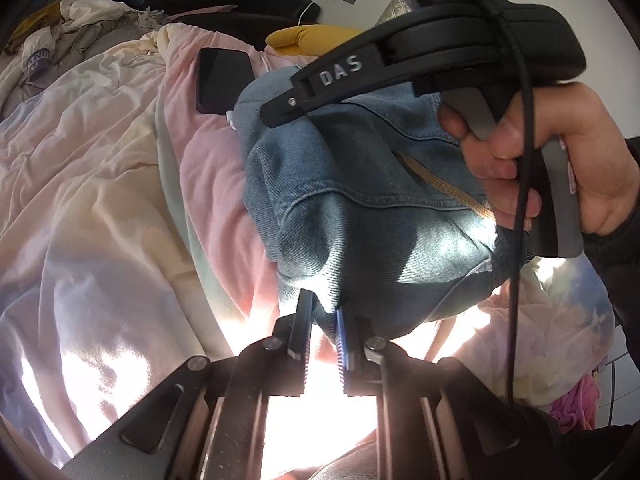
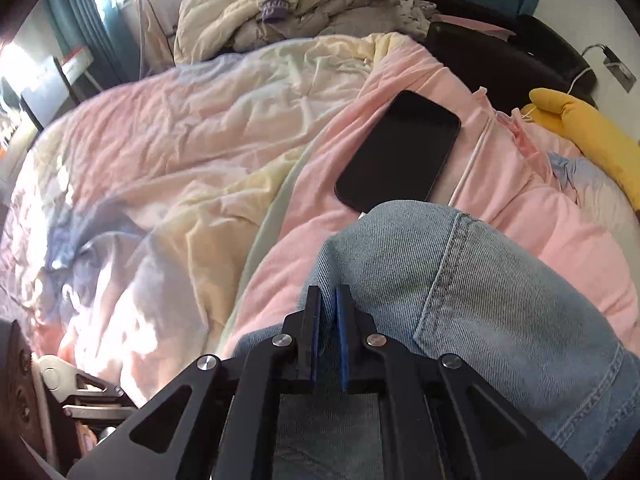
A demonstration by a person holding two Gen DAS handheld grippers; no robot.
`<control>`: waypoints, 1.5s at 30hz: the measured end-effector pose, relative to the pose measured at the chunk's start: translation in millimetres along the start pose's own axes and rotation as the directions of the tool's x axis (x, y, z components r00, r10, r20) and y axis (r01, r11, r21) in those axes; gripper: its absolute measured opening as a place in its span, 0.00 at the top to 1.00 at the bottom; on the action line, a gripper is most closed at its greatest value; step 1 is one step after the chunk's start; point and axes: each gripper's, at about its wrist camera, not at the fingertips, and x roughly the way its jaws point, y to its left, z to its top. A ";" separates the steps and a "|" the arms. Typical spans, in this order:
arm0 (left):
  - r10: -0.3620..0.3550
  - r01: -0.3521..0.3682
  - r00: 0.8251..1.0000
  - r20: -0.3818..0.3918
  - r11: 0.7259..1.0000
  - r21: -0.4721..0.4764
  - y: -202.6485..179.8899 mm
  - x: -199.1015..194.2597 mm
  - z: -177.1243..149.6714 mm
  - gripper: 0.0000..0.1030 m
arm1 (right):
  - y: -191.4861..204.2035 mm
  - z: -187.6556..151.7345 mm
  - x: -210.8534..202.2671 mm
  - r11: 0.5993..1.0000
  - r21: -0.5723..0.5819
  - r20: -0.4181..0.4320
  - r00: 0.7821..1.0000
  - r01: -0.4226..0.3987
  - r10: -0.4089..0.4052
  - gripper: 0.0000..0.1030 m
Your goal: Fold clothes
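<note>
Denim jeans (image 1: 360, 208) hang bunched above the pink quilt (image 2: 168, 152), so the fold looks barely begun and laying flat remains. Left gripper (image 1: 325, 320) is clamped on a near edge; right gripper (image 2: 328, 320) is likewise pinched on cloth, just near the phone (image 2: 400, 148).
</note>
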 end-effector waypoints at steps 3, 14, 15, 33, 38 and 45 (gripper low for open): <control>0.068 -0.068 0.997 0.027 0.998 0.000 -6.8 -11.0 7.4 0.87 | 1.3 -4.7 -27.6 0.998 0.060 0.061 0.998 -0.035 0.032 0.93; 0.212 -0.213 0.972 0.105 0.977 0.001 -40.7 -62.0 12.9 0.50 | 18.0 -48.4 -147.1 0.991 0.132 0.259 0.966 -0.010 -0.025 0.88; 0.218 -0.219 0.970 0.112 0.976 -0.003 -44.3 -67.2 13.0 0.50 | 15.7 -55.4 -156.9 0.988 0.153 0.275 0.961 -0.014 -0.029 0.88; 0.353 -0.365 0.896 0.267 0.931 -0.005 -113.7 -161.6 -36.5 0.50 | 22.4 -215.6 -249.9 0.913 0.408 0.420 0.882 0.027 -0.214 0.88; 0.381 -0.396 0.874 0.303 0.918 -0.012 -127.4 -179.3 -59.9 0.50 | 39.8 -252.3 -254.8 0.894 0.446 0.424 0.870 0.040 -0.250 0.80; 0.390 -0.413 0.859 0.331 0.911 -0.001 -140.5 -188.5 -86.9 0.50 | 61.8 -294.3 -258.5 0.860 0.506 0.441 0.837 0.067 -0.325 0.28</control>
